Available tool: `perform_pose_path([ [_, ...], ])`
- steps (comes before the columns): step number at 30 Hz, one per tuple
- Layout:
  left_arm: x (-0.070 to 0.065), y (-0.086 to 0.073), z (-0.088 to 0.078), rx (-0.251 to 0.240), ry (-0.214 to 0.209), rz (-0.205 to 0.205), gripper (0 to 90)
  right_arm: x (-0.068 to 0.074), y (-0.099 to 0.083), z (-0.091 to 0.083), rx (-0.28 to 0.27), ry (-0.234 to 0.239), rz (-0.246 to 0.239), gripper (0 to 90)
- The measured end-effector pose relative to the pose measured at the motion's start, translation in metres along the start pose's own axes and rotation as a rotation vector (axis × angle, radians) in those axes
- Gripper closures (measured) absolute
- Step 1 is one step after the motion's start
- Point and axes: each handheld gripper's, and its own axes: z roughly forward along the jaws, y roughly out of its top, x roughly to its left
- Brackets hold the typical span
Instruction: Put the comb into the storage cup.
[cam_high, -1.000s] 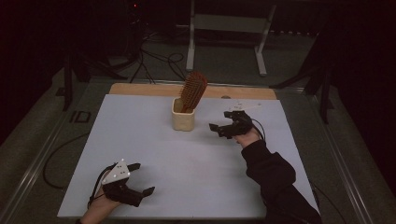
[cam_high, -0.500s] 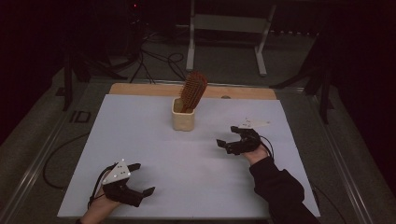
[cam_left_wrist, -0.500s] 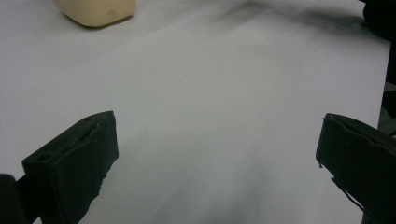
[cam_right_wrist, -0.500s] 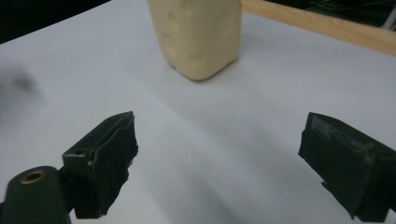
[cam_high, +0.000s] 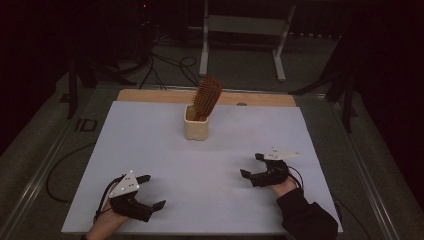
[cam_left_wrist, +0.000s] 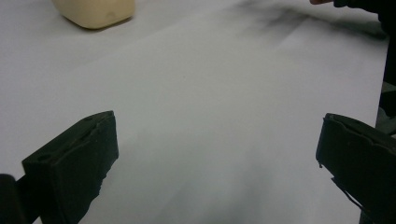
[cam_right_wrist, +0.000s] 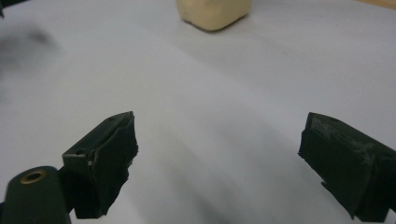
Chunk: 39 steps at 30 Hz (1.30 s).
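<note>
A brown hairbrush (cam_high: 207, 96) stands head-up in a cream cup (cam_high: 195, 126) at the back middle of the white table (cam_high: 150, 145). My left gripper (cam_high: 152, 192) rests low at the front left, open, with nothing between its jaws. My right gripper (cam_high: 251, 165) sits at the front right, also open and empty, well in front of the cup. The cup's base (cam_left_wrist: 95, 11) shows at the top left of the left gripper view, and the cup's base (cam_right_wrist: 214, 12) shows at the top middle of the right gripper view.
A wooden strip (cam_high: 150, 96) runs along the table's far edge. Behind the table stand a metal frame (cam_high: 240, 35) and loose cables (cam_high: 165, 60) on the floor. A dark sleeve (cam_high: 305, 220) comes in at the bottom right.
My right gripper has pulled back from beside the cup toward the table's front right and lowered. The left gripper has stayed put.
</note>
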Motion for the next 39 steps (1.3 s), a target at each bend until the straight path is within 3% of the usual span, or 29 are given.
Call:
perform_pose_path([
  [6,0.000,0.000,-0.001,-0.003,0.001,0.002,0.0,0.006,-0.013,-0.013,0.006,-0.032,-0.030,10.2],
  [12,0.000,0.000,-0.001,0.000,0.000,0.006,0.0,0.008,-0.022,-0.025,-0.002,-0.040,-0.027,10.2],
  [19,-0.001,0.000,-0.002,0.004,-0.001,0.011,0.0,0.010,-0.030,-0.045,-0.028,-0.096,-0.042,10.2],
  [22,-0.001,0.000,-0.002,0.004,-0.001,0.013,0.0,0.010,-0.036,-0.050,-0.032,-0.097,-0.032,10.2],
  [31,-0.001,0.000,-0.001,0.004,-0.004,0.014,0.0,0.008,-0.046,-0.060,-0.022,-0.109,-0.007,10.2],
  [39,-0.001,0.000,-0.001,0.005,-0.005,0.017,0.0,0.002,-0.047,-0.052,-0.029,-0.115,-0.025,10.2],
])
